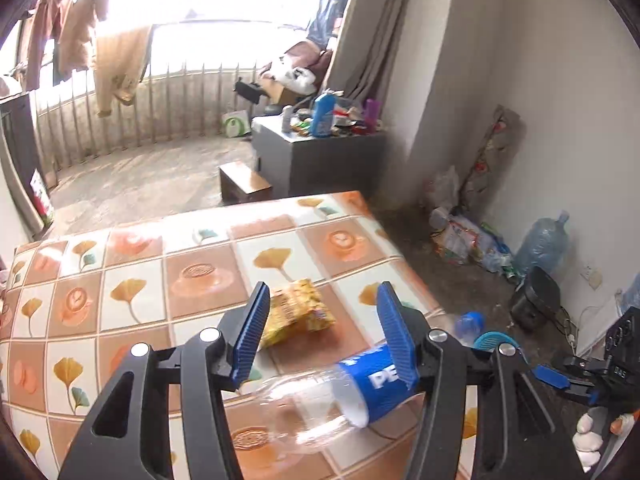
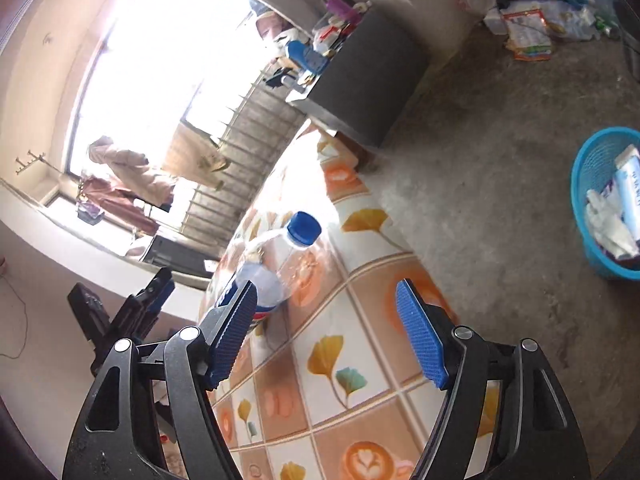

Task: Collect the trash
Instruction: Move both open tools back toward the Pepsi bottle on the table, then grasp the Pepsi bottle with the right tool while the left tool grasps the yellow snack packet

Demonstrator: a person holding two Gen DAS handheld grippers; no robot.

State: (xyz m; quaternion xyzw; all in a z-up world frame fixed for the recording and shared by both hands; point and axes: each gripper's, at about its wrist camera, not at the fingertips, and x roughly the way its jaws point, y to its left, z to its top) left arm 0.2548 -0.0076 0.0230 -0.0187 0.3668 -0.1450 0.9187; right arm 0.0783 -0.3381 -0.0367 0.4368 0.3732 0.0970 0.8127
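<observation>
The left hand-held gripper (image 1: 320, 330) has its jaws spread wide and holds nothing. Just below and in front of it an empty clear plastic bottle (image 1: 320, 404) with a blue label lies on its side on the patterned tabletop (image 1: 140, 280), its blue cap pointing off toward the tabletop's right edge. A crumpled yellow snack wrapper (image 1: 298, 312) lies a little farther on, seen between the two fingers.

The right hand-held gripper (image 2: 326, 334) is likewise apart and empty, hovering over the same tabletop edge with the bottle (image 2: 276, 256) ahead and toward its left finger, cap away from the camera. On the floor to the right, well apart from the tabletop, stands a blue basket (image 2: 588, 168) already holding some white and pale wrappers.

The step in hand looks like the approach to the bottle, no grasp yet made. Next, one gripper should settle around the bottle's body and close, gently since the thin plastic will likely give and roll, then carry it across to the basket.
</observation>
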